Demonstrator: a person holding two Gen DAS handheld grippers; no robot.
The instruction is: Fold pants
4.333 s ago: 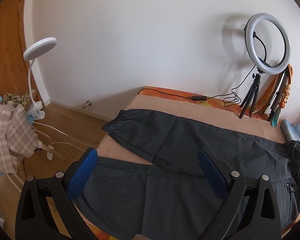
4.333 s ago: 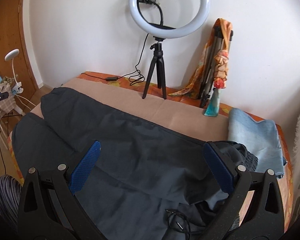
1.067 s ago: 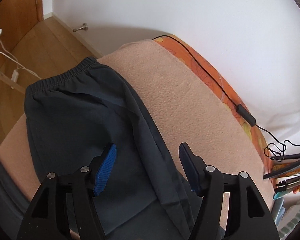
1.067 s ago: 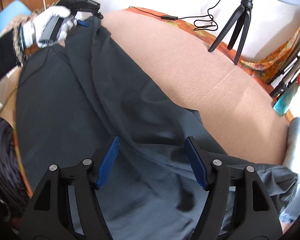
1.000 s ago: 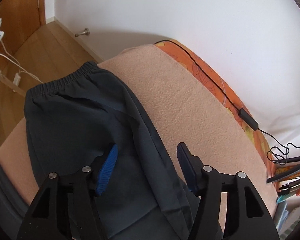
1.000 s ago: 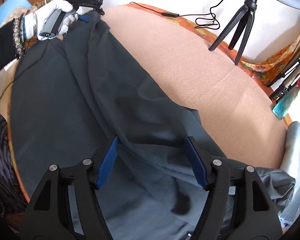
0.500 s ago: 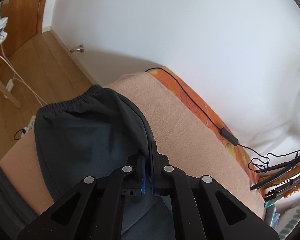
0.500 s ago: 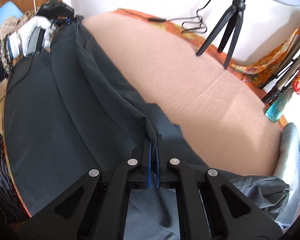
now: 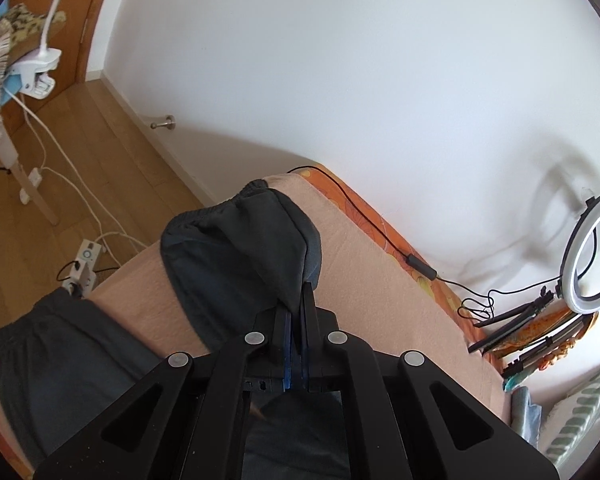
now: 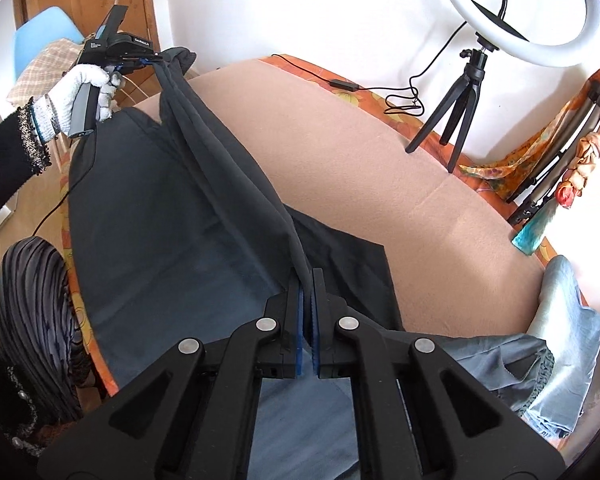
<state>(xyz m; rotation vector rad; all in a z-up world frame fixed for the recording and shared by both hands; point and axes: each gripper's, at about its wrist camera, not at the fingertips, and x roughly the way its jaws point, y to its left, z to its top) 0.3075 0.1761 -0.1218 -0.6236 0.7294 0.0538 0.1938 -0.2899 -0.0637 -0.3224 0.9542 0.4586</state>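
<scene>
Both my claws are clamped on the dark pants (image 10: 188,216), which lie across the peach blanket (image 10: 360,160) on the bed. In the right wrist view the right claw (image 10: 307,280), at lower centre, is pinched shut on a raised ridge of fabric; the pads meet with cloth between them, though how much cloth sits inside I cannot make out. That ridge runs taut toward the upper left, where the left claw (image 10: 150,60), held by a white-gloved hand (image 10: 82,92), grips the leg's far end. At that size I cannot see its pads.

The left wrist view settles it: the left claw (image 9: 297,300) is closed on the cuff end, and the fabric bunches over its tips, hiding them. The elastic cuff (image 9: 216,208) hangs off the claw above the blanket. The other leg (image 9: 60,360) is cut off at the lower left edge.

The waistband is hidden behind the right claw's black frame. A ring light (image 10: 516,12) on a tripod stands at the upper right, its top cropped. A pale blue garment (image 10: 568,344) lies folded at the right edge.
</scene>
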